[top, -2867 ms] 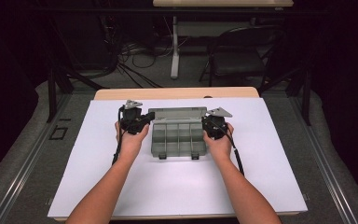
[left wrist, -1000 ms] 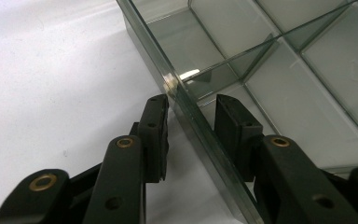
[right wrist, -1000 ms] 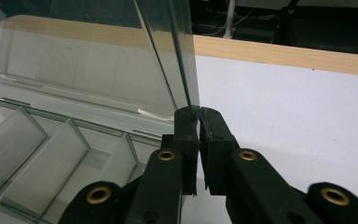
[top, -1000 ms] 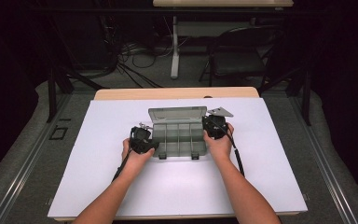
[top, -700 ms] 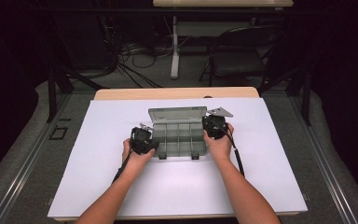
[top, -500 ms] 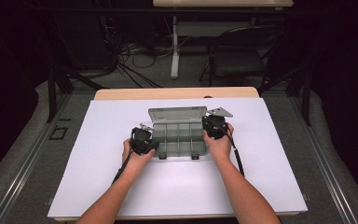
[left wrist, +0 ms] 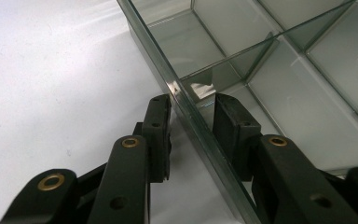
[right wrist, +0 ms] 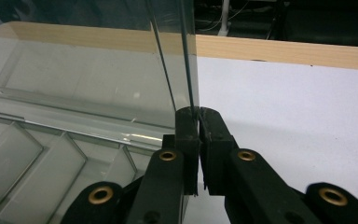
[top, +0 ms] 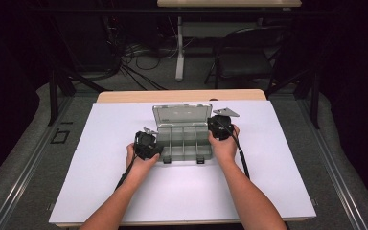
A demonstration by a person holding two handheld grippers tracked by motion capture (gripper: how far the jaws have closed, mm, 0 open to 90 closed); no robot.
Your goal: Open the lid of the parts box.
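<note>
— What's hard to read here?

— In the high view the hands cover both sets of jaws. The clear organizer box (top: 184, 139) sits mid-bench on the white sheet (top: 100, 143), its lid (top: 182, 115) raised at the far side.

— And close up?

— The left gripper (left wrist: 192, 112) straddles the box's thin glassy side wall, jaws apart; whether the pads touch is unclear. The right gripper (right wrist: 198, 116) has its jaws pinched tight on the upright edge of the lid. Both views crop the box.

— Materials?

— Transparent smooth plastic with straight dividers forming rectangular compartments; matte black jaws with brass rivets; a pale wooden strip (top: 182, 95) edges the bench.
</note>
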